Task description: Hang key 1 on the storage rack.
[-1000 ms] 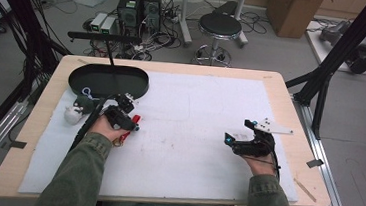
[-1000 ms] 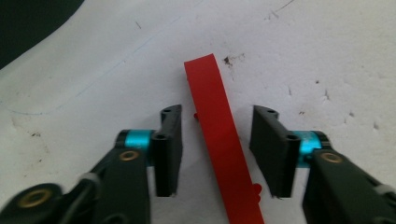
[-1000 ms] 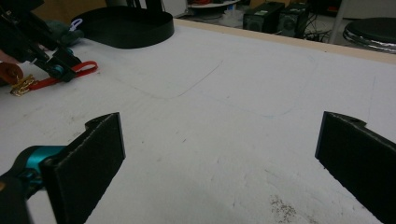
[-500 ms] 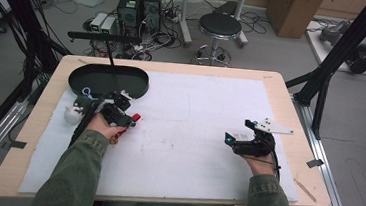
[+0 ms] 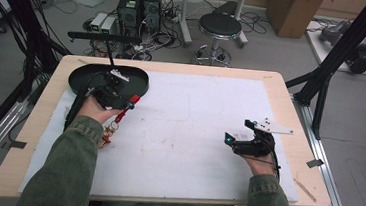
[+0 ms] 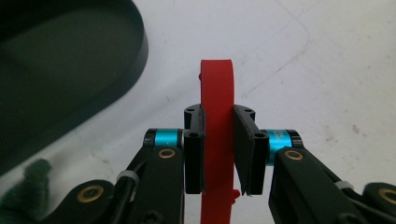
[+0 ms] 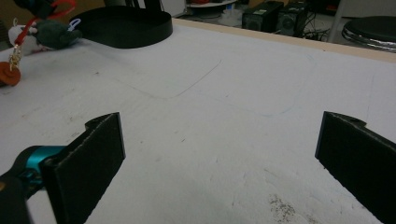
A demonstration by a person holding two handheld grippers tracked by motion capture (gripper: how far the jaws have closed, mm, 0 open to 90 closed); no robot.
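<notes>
Two tools: left tool (image 6: 218, 154) clamps a red strap (image 6: 217, 121), perhaps a keychain's; right tool (image 7: 219, 158) gapes apart.

The wooden table (image 5: 283, 84) carries a white mat (image 5: 198, 129) (scuffed) and a black tray (image 5: 85, 77).

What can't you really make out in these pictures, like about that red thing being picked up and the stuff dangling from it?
- Red strap, left gripper view: its lower end is cut off by the bottom edge; the left gripper pads cover its middle.
- Charm hanging from the strap, high view: too small and partly behind the sleeve.
- Black tray, high view: the left hand hides part of its inside.
- White and green plush, right gripper view: too far away, cut by the left edge.
</notes>
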